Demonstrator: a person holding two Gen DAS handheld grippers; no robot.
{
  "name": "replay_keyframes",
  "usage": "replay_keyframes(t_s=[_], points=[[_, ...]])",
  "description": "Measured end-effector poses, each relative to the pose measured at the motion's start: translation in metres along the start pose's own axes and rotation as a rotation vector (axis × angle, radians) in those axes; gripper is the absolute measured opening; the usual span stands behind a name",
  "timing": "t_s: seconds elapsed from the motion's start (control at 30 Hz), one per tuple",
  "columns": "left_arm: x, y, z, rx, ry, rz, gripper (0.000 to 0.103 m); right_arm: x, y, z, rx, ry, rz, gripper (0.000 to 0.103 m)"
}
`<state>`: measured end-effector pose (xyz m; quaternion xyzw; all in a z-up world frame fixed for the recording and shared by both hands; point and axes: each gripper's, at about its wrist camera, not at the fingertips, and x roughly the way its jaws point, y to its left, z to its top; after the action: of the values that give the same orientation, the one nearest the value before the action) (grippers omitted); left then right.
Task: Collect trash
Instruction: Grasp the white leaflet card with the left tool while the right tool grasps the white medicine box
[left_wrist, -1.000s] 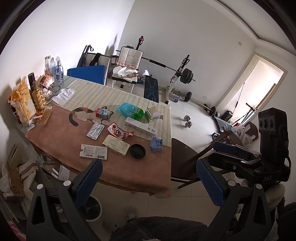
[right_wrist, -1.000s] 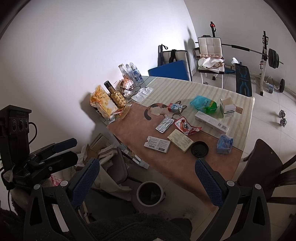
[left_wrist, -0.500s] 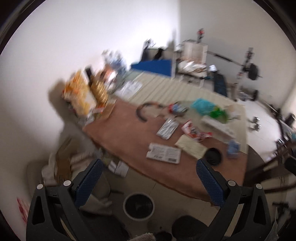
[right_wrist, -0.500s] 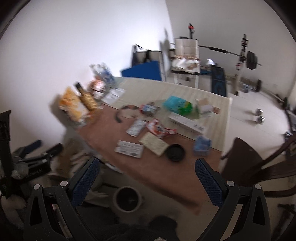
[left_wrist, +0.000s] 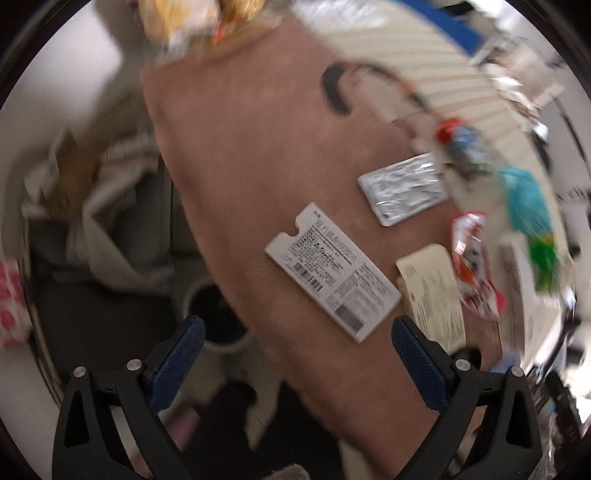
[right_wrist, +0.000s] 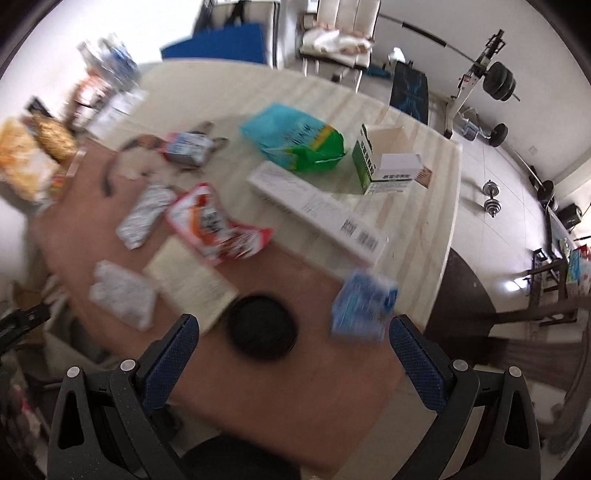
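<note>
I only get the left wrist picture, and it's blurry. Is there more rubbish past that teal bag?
Observer: Yes. The right wrist view shows an open green-and-white box standing on the table beside it.
Operator: Is the other gripper carrying something?
Observer: No. The right gripper is open and empty, and a black round lid lies on the table just ahead of it.
Operator: Anything on the floor there?
Observer: A dumbbell on the tiles.

Barbell rack (right_wrist: 491, 79) at my 1 o'clock, dumbbell (right_wrist: 491, 197) on floor at 2, white chair (right_wrist: 334, 29) at 12, dark wooden chair (right_wrist: 524, 306) at 3, blue mat (right_wrist: 218, 40) at 11.
</note>
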<state>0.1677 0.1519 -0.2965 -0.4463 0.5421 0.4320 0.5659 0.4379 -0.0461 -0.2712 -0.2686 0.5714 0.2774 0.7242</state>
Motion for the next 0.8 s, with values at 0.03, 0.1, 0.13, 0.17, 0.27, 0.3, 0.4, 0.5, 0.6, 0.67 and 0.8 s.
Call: replay_keyframes(t_s=[0.03, 0.1, 0.13, 0.17, 0.27, 0.3, 0.4, 0.5, 0.6, 0.67, 0.8], points=[[0.016, -0.003, 0.007, -0.050, 0.046, -0.012, 0.103, 0.015, -0.001, 0.011, -0.008, 0.016, -0.010, 0.103], [0.043, -0.003, 0.017, -0.139, 0.121, -0.036, 0.103, 0.056, -0.007, 0.039, -0.022, 0.061, -0.032, 0.103], [0.062, 0.000, 0.021, -0.215, 0.178, -0.065, 0.102, 0.065, -0.008, 0.045, -0.029, 0.078, -0.043, 0.103], [0.072, 0.002, 0.022, -0.263, 0.208, -0.089, 0.096, 0.085, -0.010, 0.057, -0.035, 0.105, -0.051, 0.103], [0.094, 0.005, 0.024, -0.344, 0.246, -0.120, 0.092, 0.115, -0.011, 0.076, -0.073, 0.150, -0.072, 0.103], [0.099, 0.004, 0.025, -0.346, 0.238, -0.110, 0.092, 0.125, -0.009, 0.082, -0.097, 0.162, -0.076, 0.103], [0.107, 0.003, 0.025, -0.353, 0.241, -0.090, 0.092, 0.153, -0.002, 0.093, -0.179, 0.204, -0.088, 0.103], [0.108, 0.004, 0.022, -0.346, 0.232, -0.055, 0.082, 0.173, 0.003, 0.100, -0.233, 0.228, -0.097, 0.103], [0.107, -0.003, 0.025, -0.276, 0.206, -0.039, 0.080, 0.191, 0.006, 0.104, -0.249, 0.250, -0.075, 0.099], [0.099, -0.015, 0.026, -0.126, 0.160, 0.003, 0.080, 0.197, 0.010, 0.107, -0.242, 0.255, -0.066, 0.082], [0.090, -0.049, 0.020, 0.268, 0.059, 0.143, 0.080, 0.195, 0.009, 0.111, -0.153, 0.298, 0.027, 0.074]])
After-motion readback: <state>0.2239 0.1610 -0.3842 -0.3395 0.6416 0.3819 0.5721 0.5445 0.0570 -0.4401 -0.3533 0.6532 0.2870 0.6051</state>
